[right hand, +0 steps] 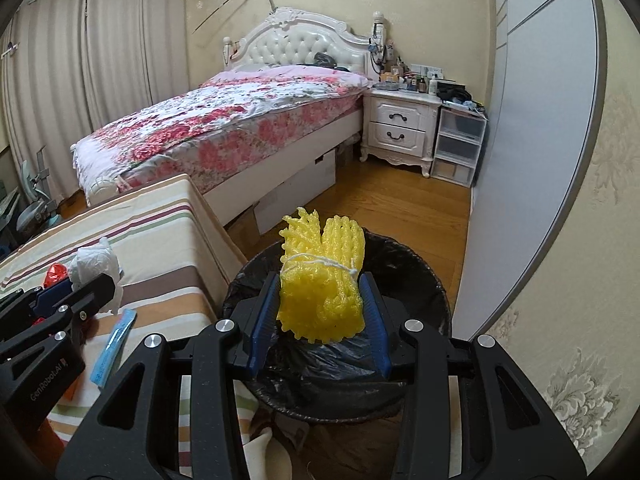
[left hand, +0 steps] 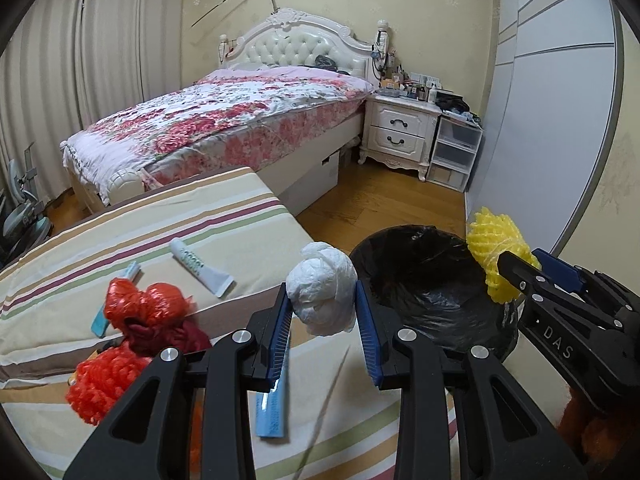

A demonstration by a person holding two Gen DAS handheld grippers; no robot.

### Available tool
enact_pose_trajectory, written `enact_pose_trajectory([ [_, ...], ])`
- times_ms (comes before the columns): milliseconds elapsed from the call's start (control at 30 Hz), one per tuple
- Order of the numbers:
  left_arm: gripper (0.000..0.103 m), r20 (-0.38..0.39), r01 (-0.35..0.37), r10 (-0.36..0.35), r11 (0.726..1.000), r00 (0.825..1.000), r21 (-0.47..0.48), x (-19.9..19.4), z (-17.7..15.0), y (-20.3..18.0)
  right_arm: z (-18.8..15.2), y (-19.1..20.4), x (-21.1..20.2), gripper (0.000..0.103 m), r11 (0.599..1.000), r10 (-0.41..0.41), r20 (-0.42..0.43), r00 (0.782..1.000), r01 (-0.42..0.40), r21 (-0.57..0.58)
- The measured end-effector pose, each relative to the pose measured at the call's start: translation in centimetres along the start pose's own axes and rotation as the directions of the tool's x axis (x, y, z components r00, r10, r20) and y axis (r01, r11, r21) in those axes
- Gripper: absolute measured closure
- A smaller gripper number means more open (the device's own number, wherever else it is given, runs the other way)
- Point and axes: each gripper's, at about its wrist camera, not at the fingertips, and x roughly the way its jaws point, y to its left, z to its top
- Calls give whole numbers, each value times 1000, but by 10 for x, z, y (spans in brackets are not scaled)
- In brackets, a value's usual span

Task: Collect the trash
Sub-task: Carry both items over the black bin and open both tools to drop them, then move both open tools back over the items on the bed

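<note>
showing a red bag [left hand: 146, 306] only from the left wrist view.

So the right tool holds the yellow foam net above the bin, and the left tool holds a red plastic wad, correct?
Not quite. The left tool holds a white plastic wad, as the left wrist view shows; the red wad lies on the striped cushion. The right tool does hold the yellow foam net above the bin.

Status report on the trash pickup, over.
Left hand-held gripper shut on white plastic wad. Right hand-held gripper shut on yellow foam net, over black-lined bin. Nothing blocking.
</note>
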Motion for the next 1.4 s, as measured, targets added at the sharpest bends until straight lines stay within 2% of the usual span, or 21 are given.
enact_pose_trajectory([
  [300,70,-41,8,-5,998,999,56,38,11,-30,0,-19,28,63,999,-48,-35,998,49,20],
  [600,70,-42,1,3,996,999,92,62,24,-51,5,-35,50,62,996,-76,-59,995,79,52],
  [700,54,-58,-5,9,997,998,83,68,25,-49,5,-36,57,59,995,-81,-70,994,84,51],
  [733,39,-63,-9,14,997,998,76,70,25,-48,4,-36,58,58,995,-85,-72,994,88,51],
  [767,31,-64,-13,17,998,998,64,71,25,-46,4,-36,59,56,994,-89,-72,993,93,53],
  [933,28,-75,-34,36,999,997,25,70,23,-35,4,-39,61,54,992,-107,-81,991,112,61],
  [1133,26,-61,-51,52,998,997,20,56,23,-27,3,-39,50,51,991,-113,-70,991,117,65],
  [1400,26,-16,-73,73,997,997,25,20,17,-11,0,-23,27,47,996,-71,-49,996,74,54],
])
